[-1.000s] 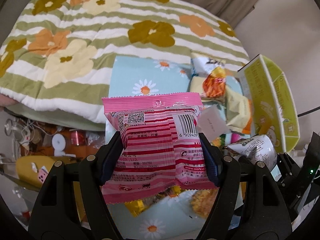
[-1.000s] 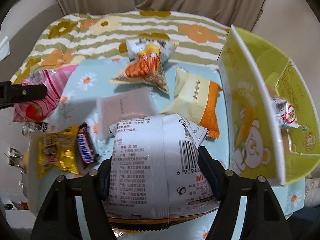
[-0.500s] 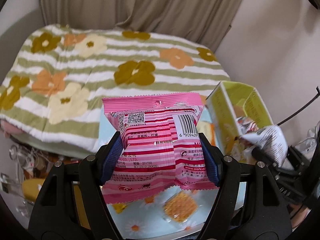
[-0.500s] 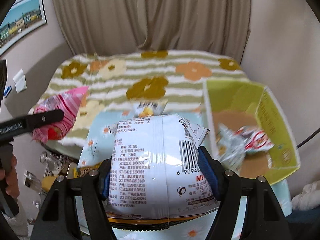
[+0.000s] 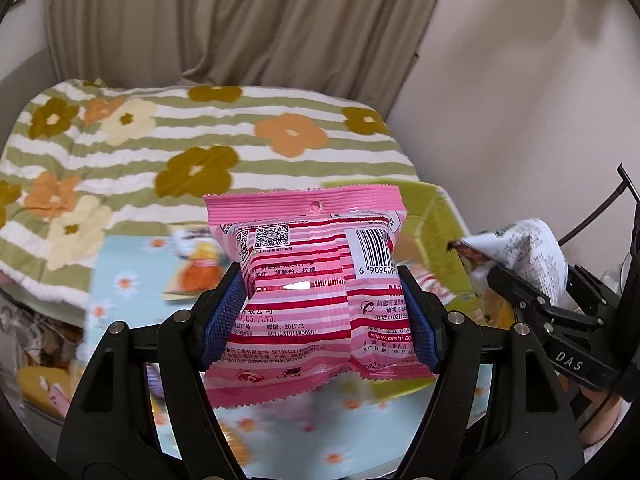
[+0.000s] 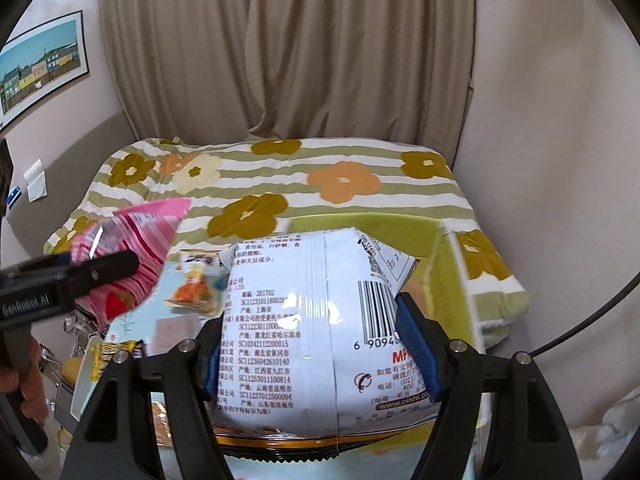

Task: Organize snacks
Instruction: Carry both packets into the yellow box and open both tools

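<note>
while the left claw [image 5: 320, 312] is clamped on a pink bag [image 5: 316, 280], its blue pads [image 5: 224, 312] press into the bag's two sides and the bag stands upright between them, barcode and printed text facing the camera. the right claw [image 6: 320, 344] is likewise clamped on a white bag [image 6: 316, 320], blue pads dug into both sides, its back seam running down the middle. both bags are held up in the air, above a light blue daisy-print surface [image 5: 120, 280]. from the right wrist view the pink bag shows at the left, pinched in the other claw's black fingers, and part of a hand [image 6: 24, 376] grips that tool's handle at the lower left. from the left wrist view the white bag shows at the right edge, in the right claw's black fingers. a yellow-green box [image 6: 452, 280] sits behind and to the right of the white bag, its open side up; what lies inside is hidden. an orange-and-white snack bag [image 6: 196, 284] lies on the surface between the two held bags, blurred. a gold wrapper [image 6: 108, 354] lies near the surface's left edge. beyond the surface is a bed [image 6: 280, 184] with a striped flower quilt, and beige curtains [image 6: 288, 48] hang behind it. a framed picture [image 6: 40, 64] hangs on the left wall.
</note>
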`<state>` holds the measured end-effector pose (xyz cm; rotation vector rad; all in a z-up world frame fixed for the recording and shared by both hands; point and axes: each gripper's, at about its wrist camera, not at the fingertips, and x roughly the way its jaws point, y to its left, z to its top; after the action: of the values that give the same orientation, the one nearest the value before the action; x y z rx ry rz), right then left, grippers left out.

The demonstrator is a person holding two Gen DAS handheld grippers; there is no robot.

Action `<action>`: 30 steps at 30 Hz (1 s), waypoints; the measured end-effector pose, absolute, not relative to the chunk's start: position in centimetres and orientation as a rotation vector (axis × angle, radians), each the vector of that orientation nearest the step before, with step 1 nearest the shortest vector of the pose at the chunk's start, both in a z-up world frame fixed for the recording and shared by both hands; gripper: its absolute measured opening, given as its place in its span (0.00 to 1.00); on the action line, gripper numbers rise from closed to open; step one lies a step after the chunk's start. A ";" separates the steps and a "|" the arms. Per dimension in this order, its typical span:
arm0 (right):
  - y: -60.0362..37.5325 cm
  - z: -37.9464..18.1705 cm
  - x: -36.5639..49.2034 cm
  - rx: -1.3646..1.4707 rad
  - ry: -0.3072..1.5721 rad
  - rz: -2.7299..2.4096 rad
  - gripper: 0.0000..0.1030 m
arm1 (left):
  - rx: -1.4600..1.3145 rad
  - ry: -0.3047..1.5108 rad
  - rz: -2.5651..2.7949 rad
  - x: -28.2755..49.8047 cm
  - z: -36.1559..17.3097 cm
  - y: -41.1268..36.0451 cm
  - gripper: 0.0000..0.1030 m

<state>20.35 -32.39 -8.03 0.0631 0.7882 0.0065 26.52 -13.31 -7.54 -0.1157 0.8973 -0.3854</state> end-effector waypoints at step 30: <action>-42.7 -15.2 20.7 0.240 0.946 0.017 0.68 | -0.012 1.016 -0.365 24.9 -14.9 -22.9 1.00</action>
<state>20.66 -42.67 -15.16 0.2400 0.9461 0.0170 24.86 -22.89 -14.94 -0.0116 1.0156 -0.3651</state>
